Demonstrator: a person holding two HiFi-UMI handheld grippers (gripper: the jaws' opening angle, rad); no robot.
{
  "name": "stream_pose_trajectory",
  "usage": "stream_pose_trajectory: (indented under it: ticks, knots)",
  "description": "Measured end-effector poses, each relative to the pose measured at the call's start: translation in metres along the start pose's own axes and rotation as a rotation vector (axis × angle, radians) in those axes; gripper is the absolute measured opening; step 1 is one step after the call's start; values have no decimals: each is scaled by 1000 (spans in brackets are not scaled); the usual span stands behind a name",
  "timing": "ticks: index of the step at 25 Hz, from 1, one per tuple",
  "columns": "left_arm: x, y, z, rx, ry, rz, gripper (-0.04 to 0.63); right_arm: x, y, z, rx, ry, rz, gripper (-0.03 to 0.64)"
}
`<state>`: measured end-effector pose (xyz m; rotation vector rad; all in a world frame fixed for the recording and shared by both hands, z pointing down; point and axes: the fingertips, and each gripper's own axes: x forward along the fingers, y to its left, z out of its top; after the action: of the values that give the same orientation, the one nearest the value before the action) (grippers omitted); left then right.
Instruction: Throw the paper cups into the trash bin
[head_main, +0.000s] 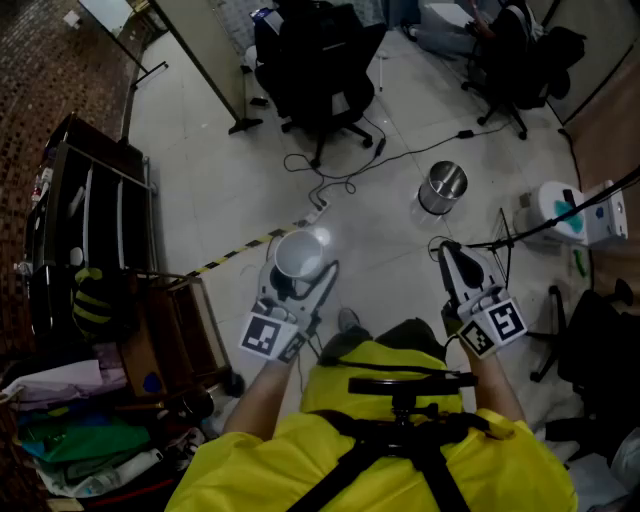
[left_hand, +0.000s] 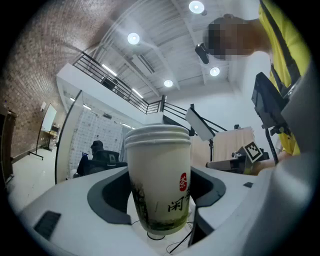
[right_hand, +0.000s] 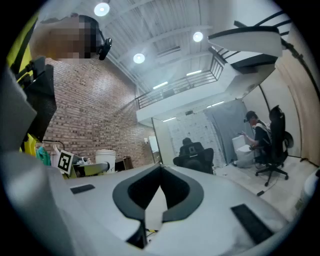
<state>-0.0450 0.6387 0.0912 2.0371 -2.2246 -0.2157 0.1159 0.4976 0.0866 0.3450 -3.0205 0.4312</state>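
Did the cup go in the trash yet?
Not yet, nothing looks done. The left gripper holds the paper cup upright between its fingers. The trash bin stands on the floor ahead, toward the right. The right gripper is shut and empty. Left to do: carry the cup over and drop it in.

I read the paper cup (left_hand: 159, 180) as white, with a green-and-black landscape print low on its side, dark characters and a small red seal. The left gripper (left_hand: 160, 200) is white with dark grey pads (left_hand: 107, 197); its marker cube (head_main: 268, 335) shows black squares on white. The trash bin (head_main: 441, 187) is silvery. Yellow-and-black striped tape (head_main: 240, 252) crosses the pale floor (head_main: 200, 180). The person's top (head_main: 480, 465) is bright yellow under black straps (head_main: 400, 440).
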Motion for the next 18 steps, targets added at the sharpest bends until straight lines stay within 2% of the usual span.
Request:
stream_pose_trajectory:
  ticks: [4, 7, 11, 16, 18]
  knots:
    - [67, 39, -2, -30, 31, -38, 328, 40, -49, 16, 16, -23, -53, 6]
    - [129, 49, -5, -34, 26, -96, 328, 53, -106, 20, 38, -38, -137, 6]
    - [227, 51, -14, -45, 68, -174, 328, 74, -194, 28, 77, -76, -228, 6]
    - [352, 60, -15, 0, 94, -210, 328, 115, -319, 40, 141, -133, -277, 6]
    - [403, 61, -17, -2, 128, -234, 328, 126, -366, 50, 165, -150, -307, 6]
